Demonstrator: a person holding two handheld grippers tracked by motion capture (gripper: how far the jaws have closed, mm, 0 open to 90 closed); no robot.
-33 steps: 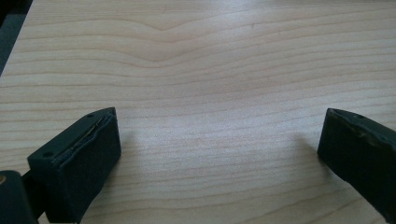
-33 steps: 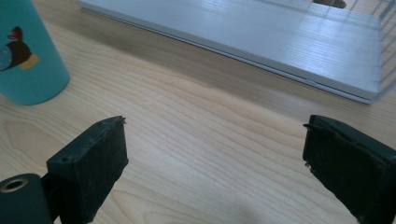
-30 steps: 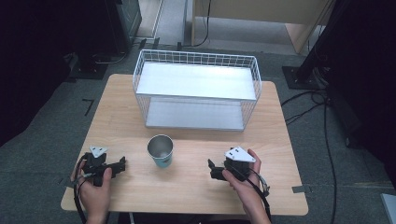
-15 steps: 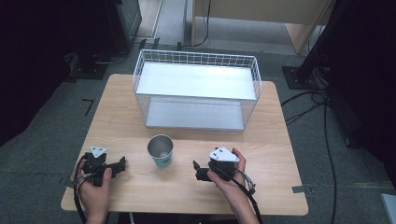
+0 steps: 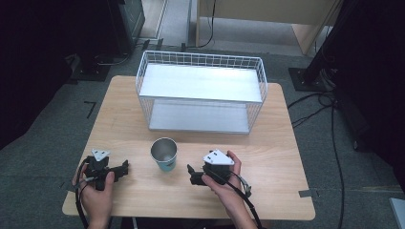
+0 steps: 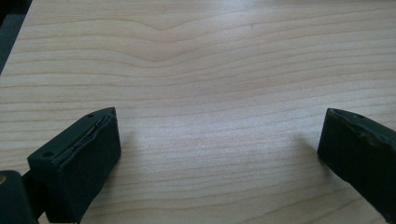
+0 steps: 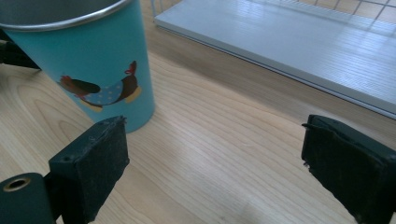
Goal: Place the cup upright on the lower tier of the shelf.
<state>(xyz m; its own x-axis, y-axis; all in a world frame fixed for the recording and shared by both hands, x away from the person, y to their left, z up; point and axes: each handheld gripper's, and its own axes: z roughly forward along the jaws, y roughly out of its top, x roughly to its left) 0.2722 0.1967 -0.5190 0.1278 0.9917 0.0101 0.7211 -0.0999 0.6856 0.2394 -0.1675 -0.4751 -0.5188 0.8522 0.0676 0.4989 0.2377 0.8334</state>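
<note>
A teal metal cup with a bird picture stands upright on the wooden table, in front of the wire shelf. In the right gripper view the cup rises just beyond the left jaw, outside the gap. My right gripper is open, a short way right of the cup and pointing towards it, with bare wood between its jaws. My left gripper rests open near the table's front left, pointing right, with bare table between its jaws.
A white wire shelf rack with two white boards stands at the back middle of the table; its lower board lies just beyond the right gripper. Cables trail over the floor at the right.
My right gripper has moved left across the table, from the front right to close beside the cup. The left gripper and the cup have stayed put.
</note>
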